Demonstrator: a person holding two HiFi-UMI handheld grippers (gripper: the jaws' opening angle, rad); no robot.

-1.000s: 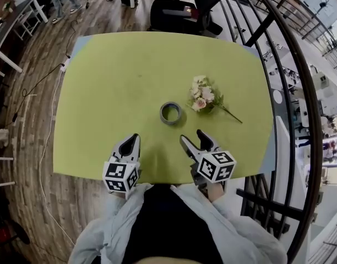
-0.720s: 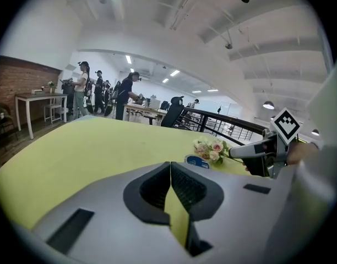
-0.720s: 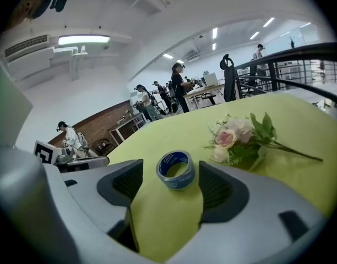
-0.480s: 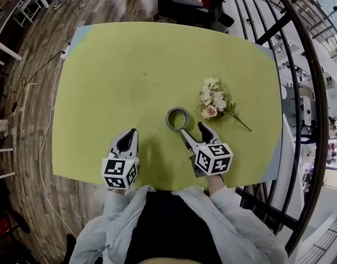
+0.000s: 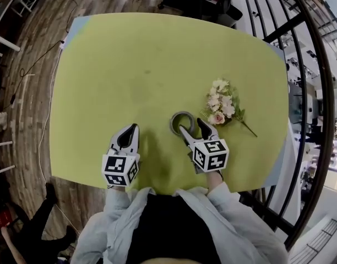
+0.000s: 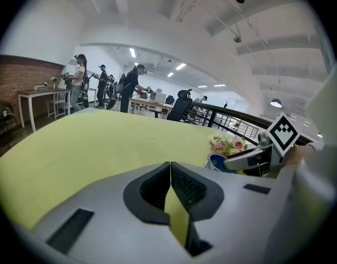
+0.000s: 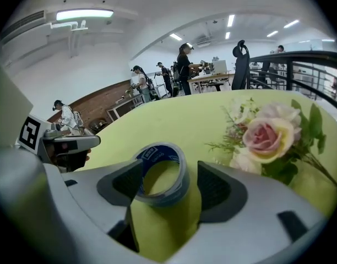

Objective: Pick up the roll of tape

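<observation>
Grey with a blue core, the roll of tape (image 5: 183, 123) lies flat on the green table (image 5: 130, 59), just beside a small bunch of flowers (image 5: 221, 104). The right gripper (image 5: 191, 125) is down at the roll with its jaws spread wide and the near side of the ring between them. One pad may be brushing it, though I cannot be sure. Nothing is clamped or lifted yet. The left gripper (image 5: 132, 130) hovers apart, its jaws pressed together on nothing. Squeezing and raising remain.
</observation>
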